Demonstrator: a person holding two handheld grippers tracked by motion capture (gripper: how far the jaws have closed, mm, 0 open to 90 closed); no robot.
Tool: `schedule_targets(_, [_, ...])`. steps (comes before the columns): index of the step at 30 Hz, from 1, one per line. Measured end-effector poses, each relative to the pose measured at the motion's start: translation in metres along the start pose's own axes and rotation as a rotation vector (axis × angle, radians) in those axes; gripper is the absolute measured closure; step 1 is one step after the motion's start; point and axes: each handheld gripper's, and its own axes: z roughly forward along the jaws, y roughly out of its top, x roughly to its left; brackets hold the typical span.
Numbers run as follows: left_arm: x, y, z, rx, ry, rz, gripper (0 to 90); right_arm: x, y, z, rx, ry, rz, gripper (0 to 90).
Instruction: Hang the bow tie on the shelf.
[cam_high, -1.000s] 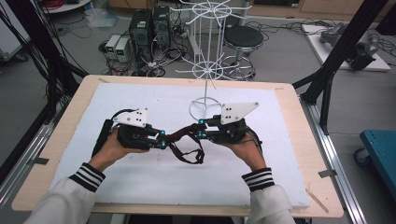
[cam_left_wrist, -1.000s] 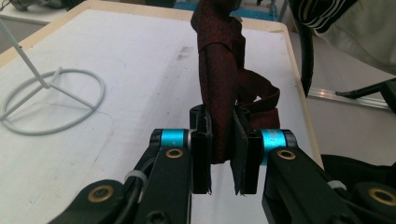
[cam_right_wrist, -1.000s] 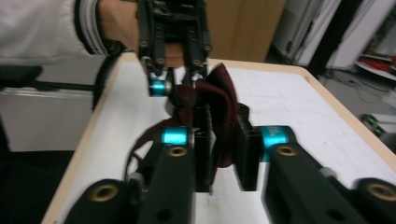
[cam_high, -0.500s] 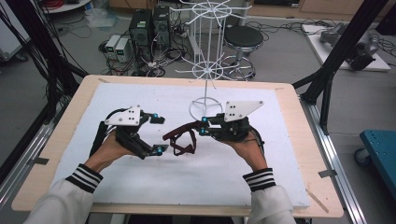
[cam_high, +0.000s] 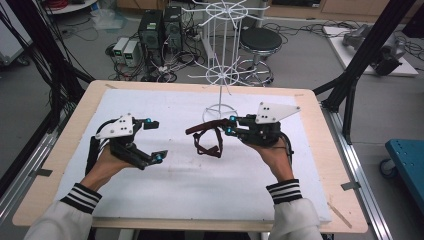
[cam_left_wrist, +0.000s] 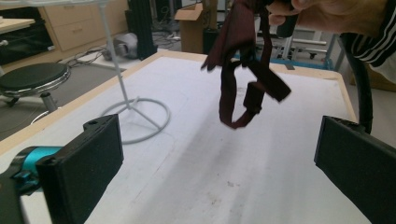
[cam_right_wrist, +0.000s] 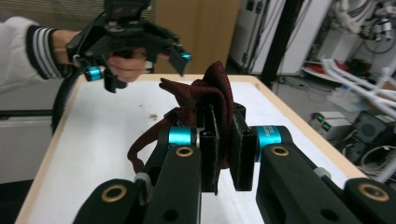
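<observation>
A dark red strap (cam_high: 207, 137) hangs in loops above the white mat, pinched at one end by my right gripper (cam_high: 231, 126). In the right gripper view the jaws are shut on the strap (cam_right_wrist: 215, 100), which bunches up between them. In the left gripper view the strap (cam_left_wrist: 243, 79) dangles ahead, past the open jaws. My left gripper (cam_high: 155, 140) is open to the left of the strap, apart from it, and appears in the right gripper view as the far left gripper (cam_right_wrist: 140, 51).
A white wire rack (cam_high: 222, 60) with a ring base (cam_left_wrist: 137, 116) stands at the back middle of the mat (cam_high: 165, 195), just behind the strap. The wooden table edge (cam_high: 200, 84) frames the mat. Computers, cables and a stool (cam_high: 260, 42) sit on the floor beyond.
My left gripper has let go of the strap, opened wide and drawn back to the left. The right gripper keeps the strap, which now hangs from it alone.
</observation>
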Motion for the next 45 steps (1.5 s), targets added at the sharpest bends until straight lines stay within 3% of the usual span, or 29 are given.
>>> schedule_targets(5, [0.0,-0.007,-0.015,-0.021,0.031,0.005,1.7,-0.007,0.004,-0.01,-0.012,-0.05,0.011,84.6])
schedule_targets(10, [0.001,-0.015,-0.027,-0.041,0.074,-0.001,1.7,-0.012,0.01,-0.015,-0.02,-0.071,0.011,84.6])
schedule_targets(12, [0.002,-0.017,-0.029,-0.041,0.074,-0.016,1.7,-0.014,0.013,-0.016,-0.03,-0.084,0.01,84.6])
schedule_targets(17, [-0.002,-0.021,-0.035,-0.057,0.085,-0.006,1.7,-0.023,0.016,-0.019,-0.048,-0.112,0.018,84.6])
schedule_targets(28, [-0.005,-0.043,-0.051,-0.074,0.12,-0.019,1.7,-0.046,0.025,-0.023,-0.016,-0.147,0.03,84.5])
schedule_targets(34, [-0.007,-0.054,-0.054,-0.103,0.124,-0.024,1.7,-0.056,0.028,-0.022,-0.001,-0.157,0.034,84.5])
schedule_targets(40, [-0.009,-0.062,-0.054,-0.075,0.132,-0.026,1.7,-0.065,0.032,-0.02,0.038,-0.167,0.018,84.5])
schedule_targets(45, [-0.01,-0.065,-0.054,-0.1,0.134,-0.043,1.7,-0.071,0.035,-0.019,0.054,-0.166,0.011,84.5])
